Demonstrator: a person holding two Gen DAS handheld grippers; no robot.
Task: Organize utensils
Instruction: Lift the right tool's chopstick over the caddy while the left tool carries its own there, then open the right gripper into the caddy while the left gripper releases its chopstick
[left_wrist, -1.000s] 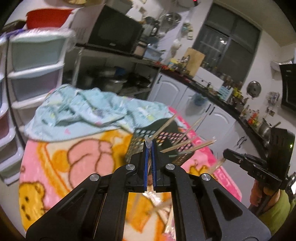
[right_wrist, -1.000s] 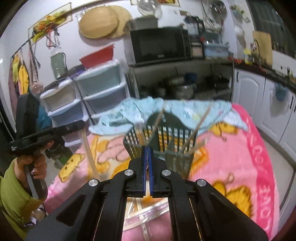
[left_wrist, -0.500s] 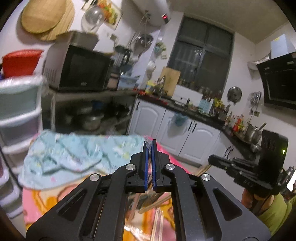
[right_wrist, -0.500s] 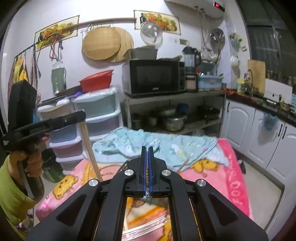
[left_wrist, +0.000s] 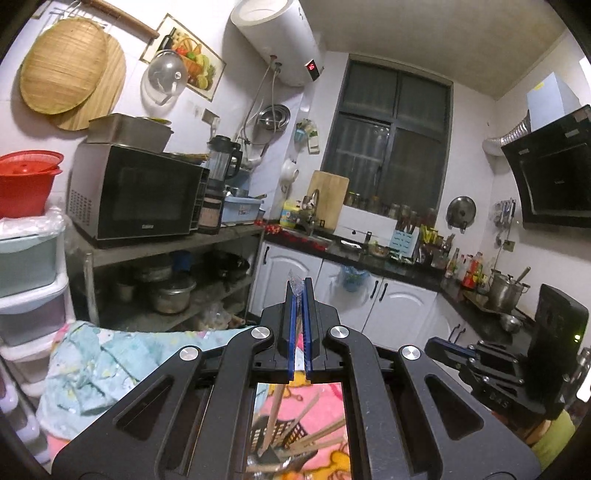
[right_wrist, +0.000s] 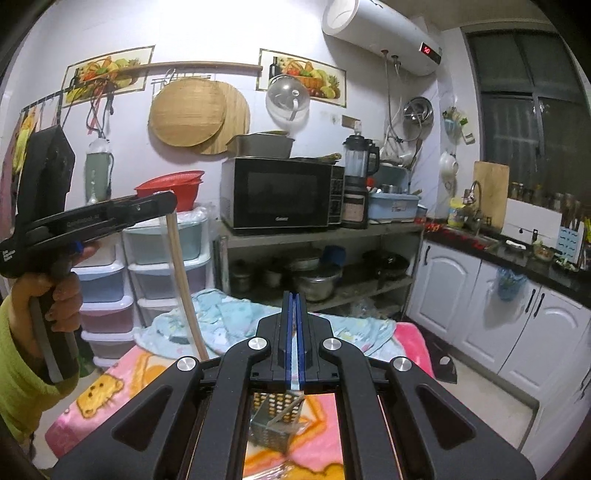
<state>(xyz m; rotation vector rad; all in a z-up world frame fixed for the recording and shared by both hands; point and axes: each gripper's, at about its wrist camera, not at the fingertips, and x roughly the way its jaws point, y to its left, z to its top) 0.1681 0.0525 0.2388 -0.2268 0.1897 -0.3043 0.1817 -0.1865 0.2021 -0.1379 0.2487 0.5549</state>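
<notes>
My left gripper (left_wrist: 300, 286) is shut, and a scrap of clear wrapper (left_wrist: 293, 278) pokes out above its pads. From the right wrist view, the left gripper (right_wrist: 166, 203) holds a wooden chopstick (right_wrist: 184, 288) that hangs straight down over the table. My right gripper (right_wrist: 294, 297) is shut on a thin pale strip (right_wrist: 295, 354), apparently another clear-wrapped chopstick. The right gripper (left_wrist: 430, 345) shows at the right of the left wrist view. Far below both, a black mesh basket (right_wrist: 275, 421) with several chopsticks (left_wrist: 273, 417) stands on the pink blanket (right_wrist: 110, 391).
A light-blue cloth (left_wrist: 92, 362) lies at the table's far side. Behind it stand plastic drawers (right_wrist: 159, 266) and a metal rack with a microwave (right_wrist: 277, 192) and pots. White cabinets (right_wrist: 461, 295) line the right wall. A person's hand (right_wrist: 62, 295) grips the left tool.
Both grippers have risen well above the table and tilted up. The basket has dropped from the middle of both views to the bottom gap. Both stay shut.
</notes>
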